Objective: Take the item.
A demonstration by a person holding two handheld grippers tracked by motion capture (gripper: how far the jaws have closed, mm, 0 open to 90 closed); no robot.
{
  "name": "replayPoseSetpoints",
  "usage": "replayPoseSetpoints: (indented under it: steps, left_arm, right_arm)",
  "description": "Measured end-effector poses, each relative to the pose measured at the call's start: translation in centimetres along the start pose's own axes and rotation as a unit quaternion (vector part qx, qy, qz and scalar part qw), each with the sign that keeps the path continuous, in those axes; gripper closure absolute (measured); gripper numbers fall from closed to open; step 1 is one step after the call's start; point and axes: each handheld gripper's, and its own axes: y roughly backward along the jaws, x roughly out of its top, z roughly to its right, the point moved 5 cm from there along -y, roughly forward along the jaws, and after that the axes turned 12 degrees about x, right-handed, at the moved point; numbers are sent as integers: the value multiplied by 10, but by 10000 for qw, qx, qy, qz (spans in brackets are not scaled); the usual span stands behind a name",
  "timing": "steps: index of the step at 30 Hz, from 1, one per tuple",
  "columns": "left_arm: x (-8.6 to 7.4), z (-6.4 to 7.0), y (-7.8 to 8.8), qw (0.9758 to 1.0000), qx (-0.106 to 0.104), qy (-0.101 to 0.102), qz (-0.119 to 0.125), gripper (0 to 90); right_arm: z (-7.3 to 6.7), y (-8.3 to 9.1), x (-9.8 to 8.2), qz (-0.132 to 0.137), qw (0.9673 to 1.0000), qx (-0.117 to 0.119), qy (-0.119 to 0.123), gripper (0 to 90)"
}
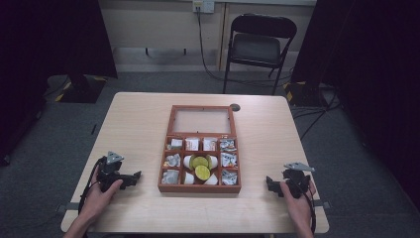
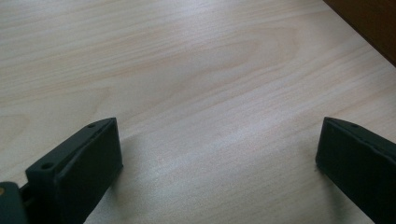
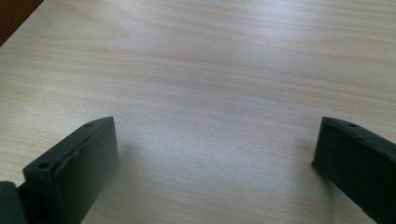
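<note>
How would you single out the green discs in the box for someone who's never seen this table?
Start at the wooden box in the middle of the table, its glass lid open at the far side. Look in the big centre compartment of the near rows. The two yellow-green discs lie there among white cups, the only green in a box of silvery and white packets.

open wooden box sits mid-table between two hand-held grippers.
</note>
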Motion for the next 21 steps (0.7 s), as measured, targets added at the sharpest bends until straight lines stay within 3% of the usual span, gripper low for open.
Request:
replayPoseSetpoints:
  steps: [11, 15, 16, 19, 21]
  left_arm:
    - [0, -1, 1, 10000, -41, -54, -70, 9]
    - [1, -3, 4, 10000, -26, -27, -24, 63]
    - [2, -4, 5, 10000, -9, 20, 15, 174]
    - [1, -6, 6, 10000, 51, 9, -10, 160]
    - [2, -6, 9, 9999, -112, 23, 5, 170]
  right_arm:
    - [0, 0, 0, 2, 10000, 2, 3, 0]
    - [0, 0, 0, 3, 10000, 2, 4, 0]
    - [0, 0, 0, 1, 10000, 2, 2, 0]
    - [0, 0, 0, 1, 10000, 2, 2, 0]
    - [0, 0, 0, 0, 10000, 0, 1, 0]
